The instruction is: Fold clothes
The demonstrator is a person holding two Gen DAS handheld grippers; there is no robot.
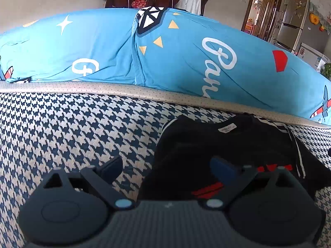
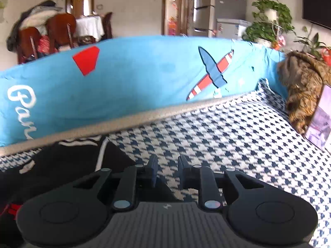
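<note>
Left gripper [image 1: 168, 165] and right gripper [image 2: 167, 172]: body is looking like matt dark plastic, ribbed on the central housing; pivot pins are showing as dull pale metal discs.
Black garment [image 1: 227, 144]: soft matt cloth, carrying white stripes and red bars, with a small white label that is looking like woven fabric.
Houndstooth cover [image 1: 72, 134]: coarse woven cloth, matt, edged in a perforated grey trim.
Blue cushion [image 1: 165, 51]: smooth printed fabric, creasing slightly, stitched seam showing.
Chairs [image 2: 60, 31]: glossy dark wood.
Fridge [image 2: 206, 10]: brushed metal, faintly gleaming.
Brown throw [image 2: 304, 86]: shaggy, fur-like.
</note>
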